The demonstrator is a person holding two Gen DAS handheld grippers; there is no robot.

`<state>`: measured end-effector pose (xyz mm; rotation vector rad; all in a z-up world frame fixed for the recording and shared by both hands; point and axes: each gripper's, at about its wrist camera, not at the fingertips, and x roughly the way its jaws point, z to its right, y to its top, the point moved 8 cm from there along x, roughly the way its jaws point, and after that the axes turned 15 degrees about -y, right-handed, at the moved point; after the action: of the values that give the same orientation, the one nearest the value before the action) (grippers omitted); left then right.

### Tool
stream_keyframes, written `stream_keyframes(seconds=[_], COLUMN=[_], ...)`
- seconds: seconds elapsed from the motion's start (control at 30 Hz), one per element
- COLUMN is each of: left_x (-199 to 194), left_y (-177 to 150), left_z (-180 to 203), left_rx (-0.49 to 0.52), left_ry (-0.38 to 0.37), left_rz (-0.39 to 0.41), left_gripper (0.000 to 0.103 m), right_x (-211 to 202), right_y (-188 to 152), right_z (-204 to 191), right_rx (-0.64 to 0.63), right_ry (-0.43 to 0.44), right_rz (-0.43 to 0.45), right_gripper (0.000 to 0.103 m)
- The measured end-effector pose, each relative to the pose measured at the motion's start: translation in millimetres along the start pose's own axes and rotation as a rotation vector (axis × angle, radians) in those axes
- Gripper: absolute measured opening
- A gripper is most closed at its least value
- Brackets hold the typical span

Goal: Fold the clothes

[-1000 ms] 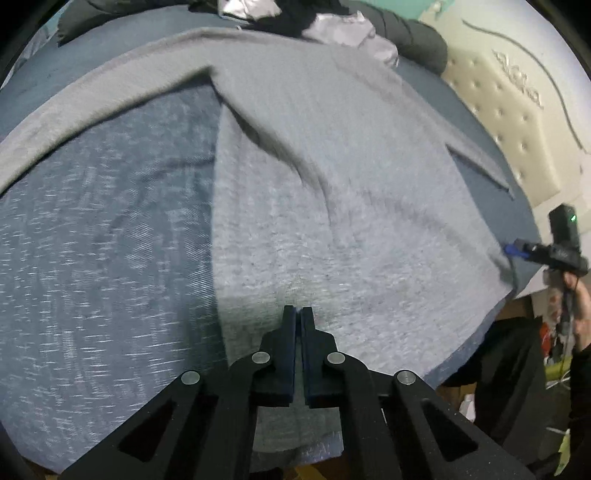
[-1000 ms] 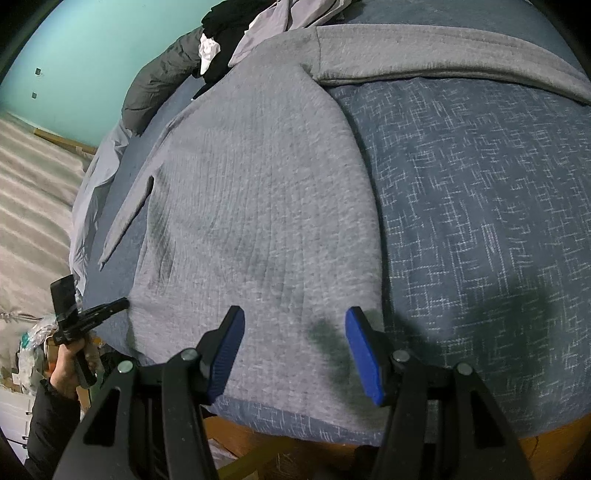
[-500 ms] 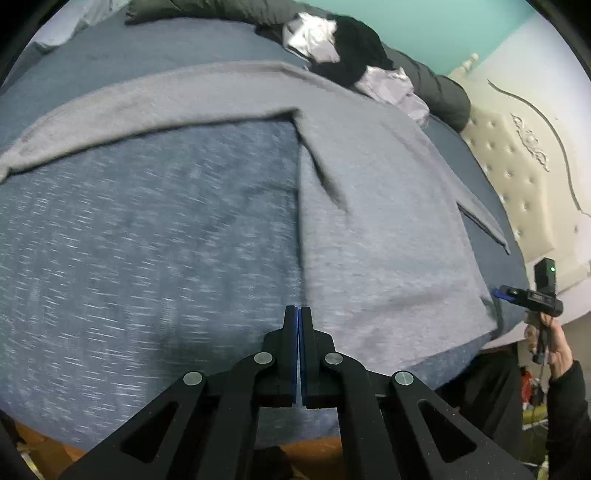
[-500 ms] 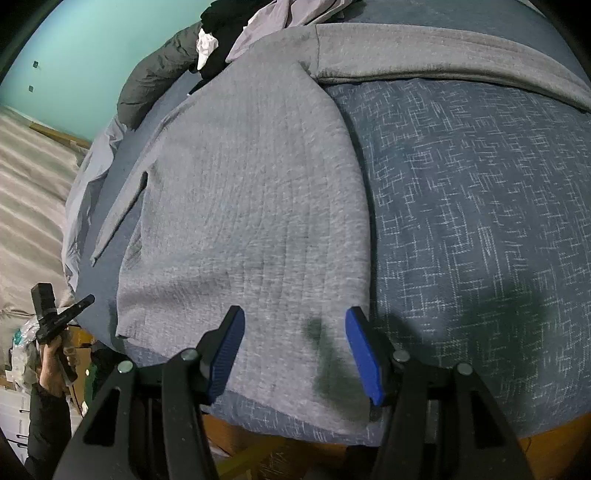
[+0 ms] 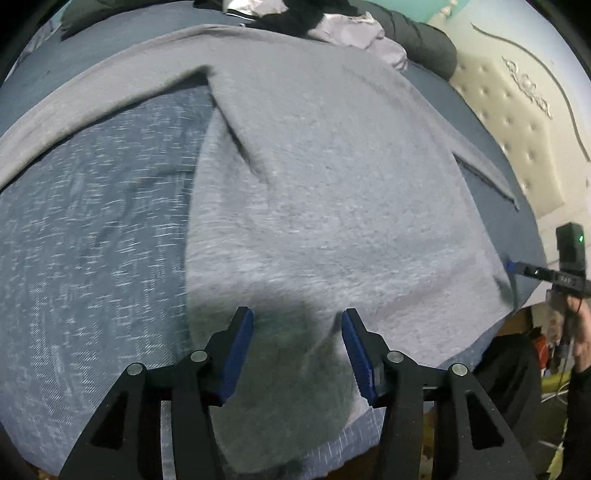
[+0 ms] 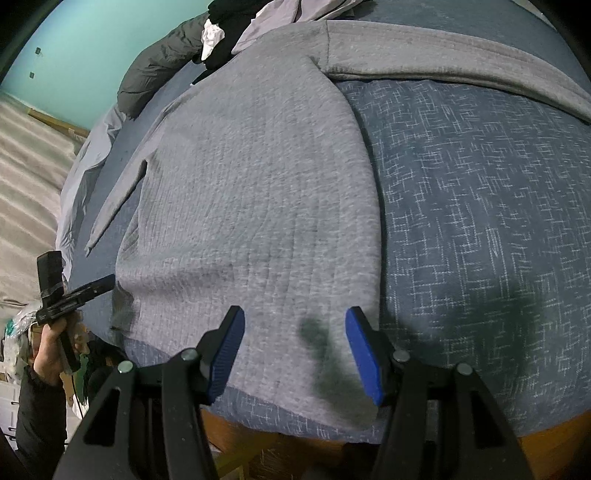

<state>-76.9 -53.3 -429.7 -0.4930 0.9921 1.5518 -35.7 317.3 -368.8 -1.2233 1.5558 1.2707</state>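
Sweater [image 5: 332, 192] of grey knit is what we have spread flat on the blue speckled bedcover [image 5: 92, 258], hem toward the near bed edge, with one sleeve [image 6: 461, 55] stretched out sideways from the shoulder and the other sleeve [image 6: 118, 199] lying along the sweater's opposite flank; our left gripper [image 5: 297, 343] hovers over the hem near one lower corner, its blue-padded jaws opening with only flat fabric beneath them and nothing pinched; our right gripper [image 6: 295, 343] hangs over the hem at the other corner, jaws standing apart and gripping nothing. Beyond the sweater's collar end lies a heap of dark and pale clothes [image 6: 236, 29]; a cream tufted headboard [image 5: 517, 140] stands past the sweater's side, and a teal wall [image 6: 92, 37] rises behind the heap.
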Motion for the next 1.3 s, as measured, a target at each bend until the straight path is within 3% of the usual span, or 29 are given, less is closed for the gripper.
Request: stream_keyframes(seconds=[0.07,0.13,0.2,0.27,0.4,0.67,0.77,0.83,0.87,0.9,0.97,1.3], left_x=[9,16,21,21,11,-62,-60,-54,-46,-43,-32,25], left_y=[-2,-4,-5,-5,-3,6,10,9,9,8,9,13], left_z=[1,1,1,0,3,-10,-10,-4,-1,0,9,30], left_rx=[0.039,0.061,0.076,0.082,0.093,0.069,0.032,0.030,0.036,0.041,0.055,0.175], left_ry=[0.040,0.050,0.057,0.059,0.046,0.045,0.029,0.039,0.044,0.042,0.042,0.113], left_rz=[-0.021,-0.036,-0.048,-0.046,-0.019,0.095,0.083,0.070,0.059,0.052,0.045,-0.079], left_gripper=[0.054,0.043,0.013,0.002,0.000,0.000,0.000,0.006,0.019,0.038,0.056,0.058], right_x=[1,3,5,5,3,1,4,7,7,7,7,2], right_y=[1,2,3,4,5,7,8,8,7,6,5,7], right_z=[1,2,4,6,10,16,18,17,16,15,12,21], right_rx=[0.002,0.004,0.010,0.014,0.031,0.039,0.050,0.058,0.056,0.051,0.040,0.035], right_ry=[-0.004,-0.009,-0.007,-0.011,-0.009,-0.020,-0.017,-0.010,-0.009,-0.009,-0.012,-0.025], right_rz=[-0.001,-0.002,-0.005,-0.003,0.004,0.008,0.005,0.002,0.000,-0.002,-0.005,0.000], right_gripper=[0.058,0.058,0.058,0.058,0.058,0.058,0.058,0.058,0.058,0.058,0.058,0.058])
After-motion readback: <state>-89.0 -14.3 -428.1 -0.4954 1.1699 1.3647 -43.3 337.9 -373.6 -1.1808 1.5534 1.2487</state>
